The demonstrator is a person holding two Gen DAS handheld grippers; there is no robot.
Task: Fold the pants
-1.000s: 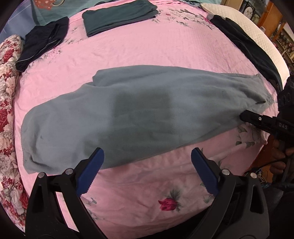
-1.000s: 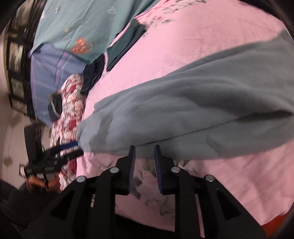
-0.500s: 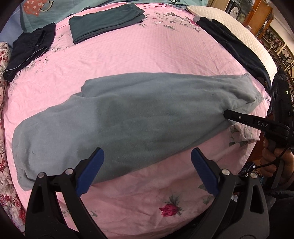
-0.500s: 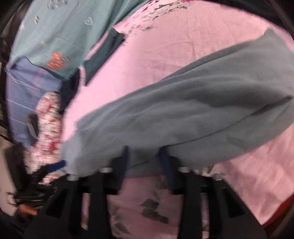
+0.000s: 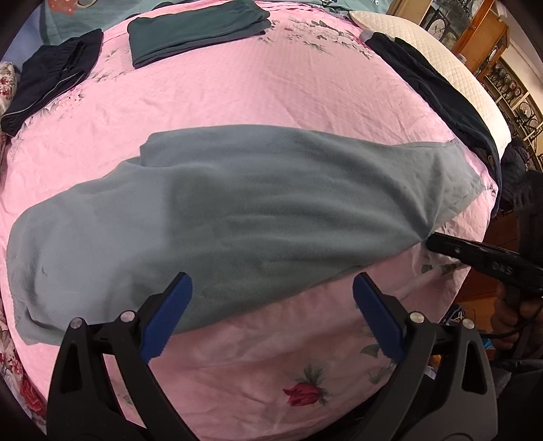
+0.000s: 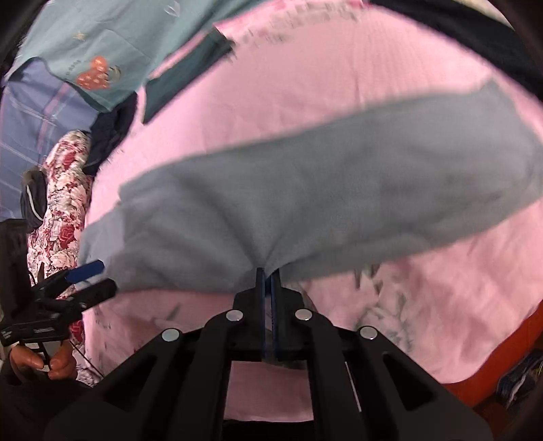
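Pants (image 5: 237, 210), grey fleece, lie spread lengthwise across the pink bedsheet (image 5: 271, 84), folded so one leg lies on the other. Their near edge runs close to the front of the bed.

My right gripper (image 6: 268, 271) has its jaws pressed together, pinching the near edge of the pants; the fabric bunches into a small peak where the blue pads meet. From the left wrist view, that same gripper (image 5: 431, 242) comes in from the right and bites the cloth near one end of the pants, just short of the paler band there. The hand (image 5: 512, 315) holding it shows at the frame's edge.

My left gripper (image 5: 271, 298) hangs over the other part of the near edge with its jaws spread wide. The left pad overlaps the grey cloth in the view, the right pad sits over bare sheet; I cannot tell whether either touches. Nothing is gripped between them. In the right wrist view this gripper (image 6: 90, 276) appears at the far left, beside the pants' end, with my hand (image 6: 40, 359) below it.

Farther back on the bed lie 2 folded garments: a dark green one (image 5: 197, 30) and a navy one (image 5: 51, 74). Another dark garment (image 5: 441, 88) stretches along the right side, next to a white quilted pillow (image 5: 441, 61).
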